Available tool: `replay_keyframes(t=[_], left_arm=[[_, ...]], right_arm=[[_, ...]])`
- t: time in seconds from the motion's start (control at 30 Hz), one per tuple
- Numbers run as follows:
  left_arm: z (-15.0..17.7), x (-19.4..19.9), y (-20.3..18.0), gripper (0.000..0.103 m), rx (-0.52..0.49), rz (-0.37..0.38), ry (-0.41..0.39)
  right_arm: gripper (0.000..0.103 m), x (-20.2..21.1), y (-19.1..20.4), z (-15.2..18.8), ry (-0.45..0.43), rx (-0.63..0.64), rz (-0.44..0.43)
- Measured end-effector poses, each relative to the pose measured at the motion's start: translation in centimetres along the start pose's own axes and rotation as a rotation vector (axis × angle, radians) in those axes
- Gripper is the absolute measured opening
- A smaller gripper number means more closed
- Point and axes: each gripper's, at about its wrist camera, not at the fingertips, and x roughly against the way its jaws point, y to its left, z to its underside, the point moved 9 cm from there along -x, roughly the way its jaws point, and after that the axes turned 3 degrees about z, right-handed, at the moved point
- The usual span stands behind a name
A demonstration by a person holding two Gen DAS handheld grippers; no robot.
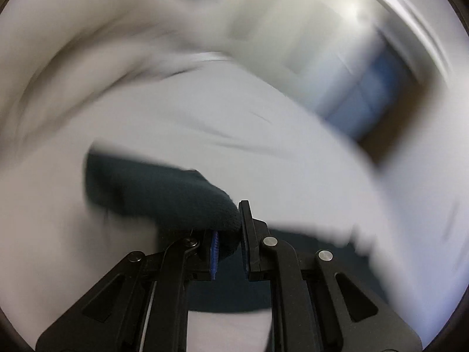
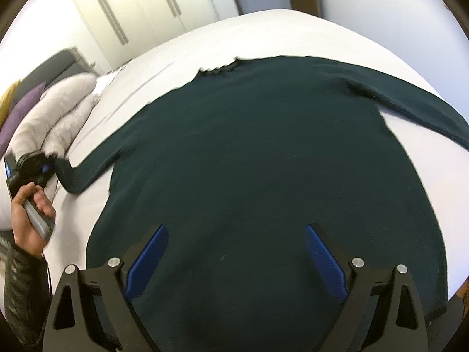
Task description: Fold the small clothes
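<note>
Sweater (image 2: 263, 161) on bed (image 2: 263, 35), sleeve (image 1: 164, 193) seemingly pinched

blur: left wrist view smeared, bed (image 1: 293, 135) and room unreadable | cut off: sweater (image 2: 263, 161) hem, 1 sleeve end at right edge | hidden: cuff end between left gripper (image 1: 230, 243) pads

No readable text, label or number anywhere on my two feeds, left one badly blurred.

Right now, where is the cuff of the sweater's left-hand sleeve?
In the right wrist view the sleeve cuff lies at the far left on the white bed, pinched by the left gripper, beside the pale pillow.
</note>
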Motion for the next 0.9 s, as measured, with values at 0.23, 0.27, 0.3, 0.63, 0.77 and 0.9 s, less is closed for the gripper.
replay_keyframes(t=[0.23, 0.27, 0.3, 0.63, 0.77, 0.9], left_arm=[[13.1, -3.3, -13.4, 0.011, -0.854, -0.163, 0.040], [14.2, -3.5, -12.8, 0.011, -0.869, -0.176, 0.048], [14.7, -3.6, -12.4, 0.011, -0.869, -0.177, 0.055], [14.4, -2.5, -11.1, 0.011, -0.755, -0.142, -0.002], [14.0, -1.9, -10.9, 0.011, -0.715, -0.129, -0.018], [14.2, -1.9, -11.2, 0.011, -0.723, -0.130, -0.015]], right_arm=[[0.096, -3.8, -1.3, -5.2, 0.029, -0.100, -0.128], [0.096, -4.8, -0.8, -6.1, 0.056, -0.112, -0.183], [0.096, -5.9, -0.1, -7.0, 0.079, -0.125, -0.233], [0.079, -15.5, 11.8, -9.9, 0.389, -0.268, -0.628], [0.079, -17.7, 15.2, -9.4, 0.470, -0.326, -0.682], [0.064, -18.4, 17.1, -10.4, 0.484, -0.364, -0.724]])
